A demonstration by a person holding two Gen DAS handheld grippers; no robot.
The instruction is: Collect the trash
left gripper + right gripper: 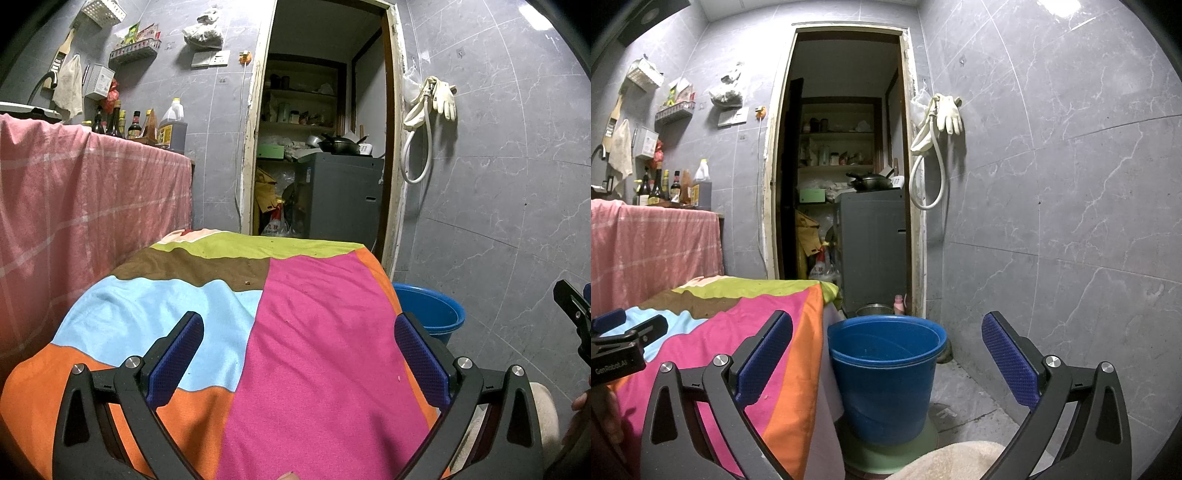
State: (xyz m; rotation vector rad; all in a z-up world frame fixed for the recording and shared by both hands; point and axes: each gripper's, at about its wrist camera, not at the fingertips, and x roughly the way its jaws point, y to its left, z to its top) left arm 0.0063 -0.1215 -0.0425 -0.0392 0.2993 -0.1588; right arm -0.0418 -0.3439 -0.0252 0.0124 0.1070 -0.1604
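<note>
Both grippers, left and right, gaping wide and empty over patchwork cloth, blue bucket dead centre between right jaws, twelve o'clock.

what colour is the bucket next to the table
Blue; the bucket shows best in the right wrist view.

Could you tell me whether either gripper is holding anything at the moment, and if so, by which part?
Nothing is held. The left gripper is open above the multicoloured patchwork cloth, and the right gripper is open before the blue plastic bucket.
</note>
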